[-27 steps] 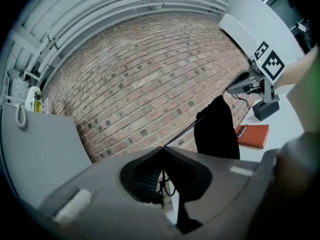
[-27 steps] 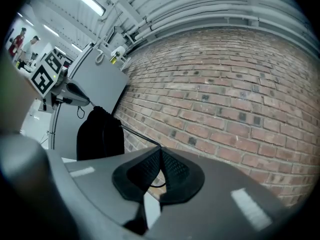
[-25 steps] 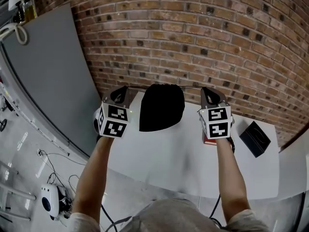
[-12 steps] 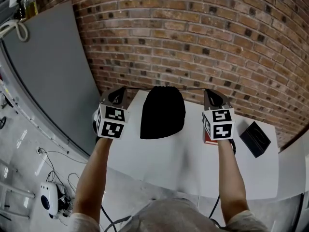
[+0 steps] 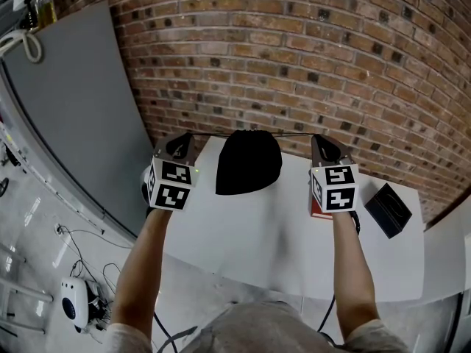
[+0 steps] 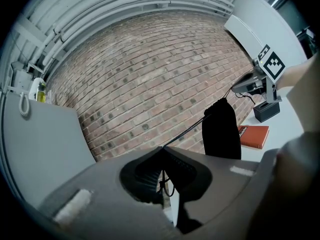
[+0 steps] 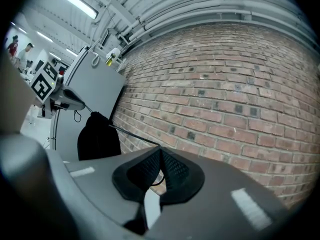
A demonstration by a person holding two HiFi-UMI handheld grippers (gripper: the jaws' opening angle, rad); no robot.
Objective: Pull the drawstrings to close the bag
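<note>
- Pinching drawstrings [image 5: 213, 134] tight: one end in left gripper [image 5: 182, 144], other in right gripper [image 5: 322, 145].
- Centred between both: bag [image 5: 249, 164], cord line running left-right; neither side nearer.

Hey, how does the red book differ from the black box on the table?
The red book is thin and lies flat; the black box is blockier. The book lies nearer the black bag; the box sits farther to the right. Both rest on the white table.
</note>
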